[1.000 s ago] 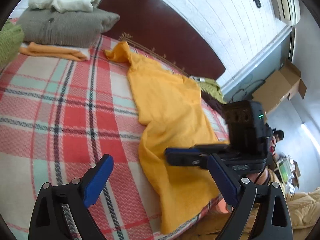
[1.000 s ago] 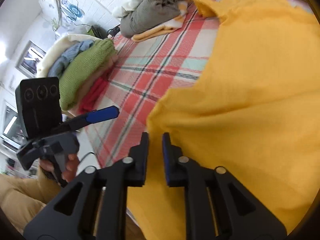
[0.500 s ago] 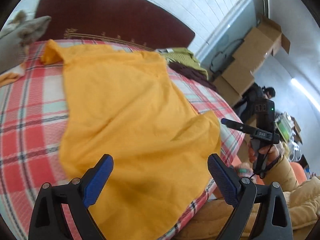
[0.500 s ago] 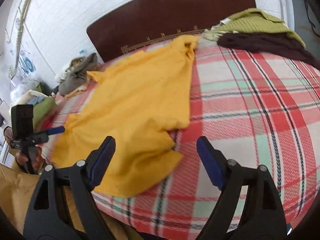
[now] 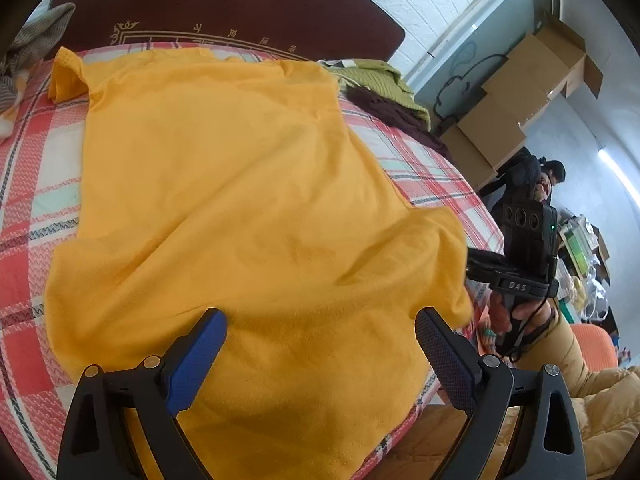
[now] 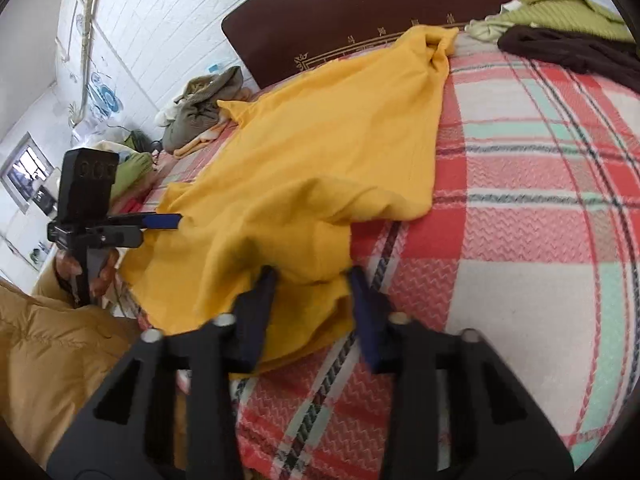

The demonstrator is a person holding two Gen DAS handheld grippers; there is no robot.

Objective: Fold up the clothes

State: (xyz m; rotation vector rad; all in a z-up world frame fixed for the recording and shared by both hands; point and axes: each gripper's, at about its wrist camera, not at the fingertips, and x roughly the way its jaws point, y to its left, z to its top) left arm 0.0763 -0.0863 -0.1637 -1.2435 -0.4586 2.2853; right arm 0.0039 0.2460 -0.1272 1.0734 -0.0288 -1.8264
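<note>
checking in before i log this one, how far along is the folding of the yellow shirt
Early on. Done: the yellow shirt lies spread over the plaid blanket, no fold made yet. In hand: the right gripper is closing its jaws around the shirt's near corner, cloth between them; the left gripper hangs open over the hem, holding nothing. Left: every fold, plus the green garment and dark brown garment by the headboard.

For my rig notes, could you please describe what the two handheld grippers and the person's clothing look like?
Each gripper is a black frame with triangular cut-outs, silver rivets and two fingers with blue textured pads. The left gripper and right gripper each carry a black box on top with three round openings; the right one's shows a green light and white lettering. The person wears a mustard quilted jacket.
</note>
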